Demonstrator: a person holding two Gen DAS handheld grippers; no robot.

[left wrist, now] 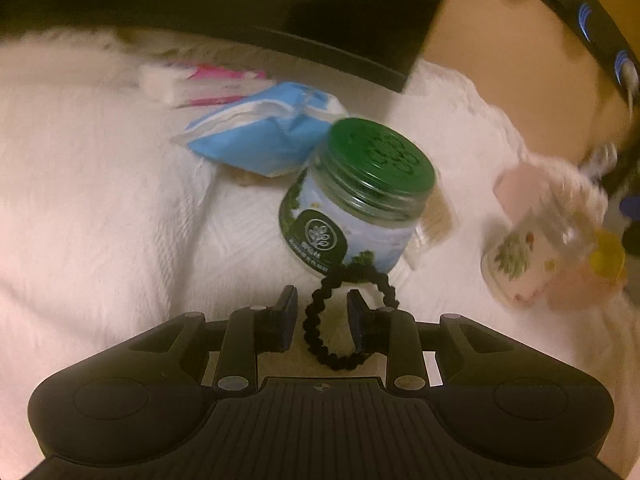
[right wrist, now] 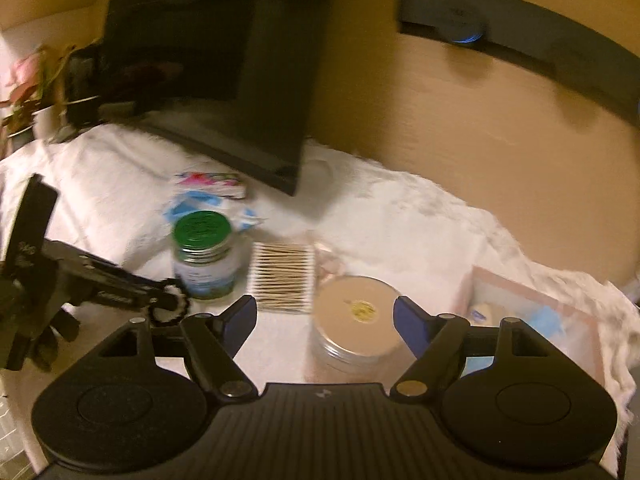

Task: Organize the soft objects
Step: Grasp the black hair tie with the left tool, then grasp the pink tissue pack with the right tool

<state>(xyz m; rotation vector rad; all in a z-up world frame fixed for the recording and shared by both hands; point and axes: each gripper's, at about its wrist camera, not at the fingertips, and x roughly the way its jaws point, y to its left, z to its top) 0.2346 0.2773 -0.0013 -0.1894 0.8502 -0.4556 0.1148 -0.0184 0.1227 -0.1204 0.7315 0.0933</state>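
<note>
A black hair tie (left wrist: pixel 344 320) lies on the white cloth (left wrist: pixel 100 220), its loop between and around the fingers of my left gripper (left wrist: pixel 322 312), which is open and low over it. It leans against a green-lidded jar (left wrist: pixel 360 196). Behind the jar lies a blue soft packet (left wrist: pixel 264 128) and a pink-and-white packet (left wrist: pixel 200 84). In the right wrist view my right gripper (right wrist: pixel 324 320) is open above a round silver tin (right wrist: pixel 354 320). The left gripper (right wrist: pixel 120 292) with the hair tie (right wrist: pixel 172 304) shows at the left there, beside the jar (right wrist: pixel 204 256).
A pack of cotton swabs (right wrist: pixel 282 276) lies between jar and tin. A pink-rimmed tray (right wrist: pixel 532 316) with blue items sits at the right. A black monitor (right wrist: pixel 208 64) stands behind. A floral cup (left wrist: pixel 520 264) is at the right. A potted plant (right wrist: pixel 28 92) stands far left.
</note>
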